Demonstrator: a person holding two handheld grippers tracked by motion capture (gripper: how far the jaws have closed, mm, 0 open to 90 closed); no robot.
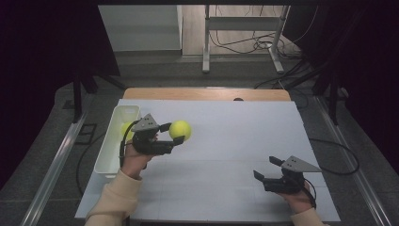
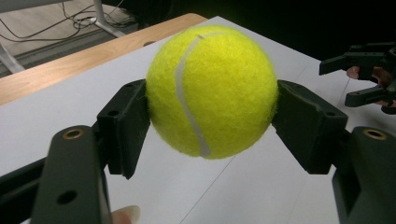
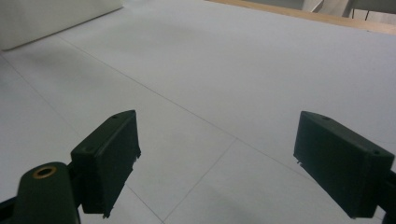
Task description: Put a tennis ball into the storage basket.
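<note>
High view: left gripper [image 1: 173,135] pinches ball [image 1: 180,130] across its widest part, clear above table [image 1: 235,141]; likely light, springy, felt grips well. Right gripper [image 1: 267,169] spread, empty

You had the fuzzy yellow tennis ball [image 2: 212,91], white seam running top to bottom, raised above the white tabletop [image 1: 226,141].

Your left hand-held gripper [image 1: 173,133] hides most of a second yellow ball [image 1: 125,130] in the white bin [image 1: 109,157]. In the left gripper view the tennis ball [image 2: 212,91] covers part of the counter [image 2: 261,186], and the frame edge cuts your right hand-held gripper [image 2: 362,77].
</note>
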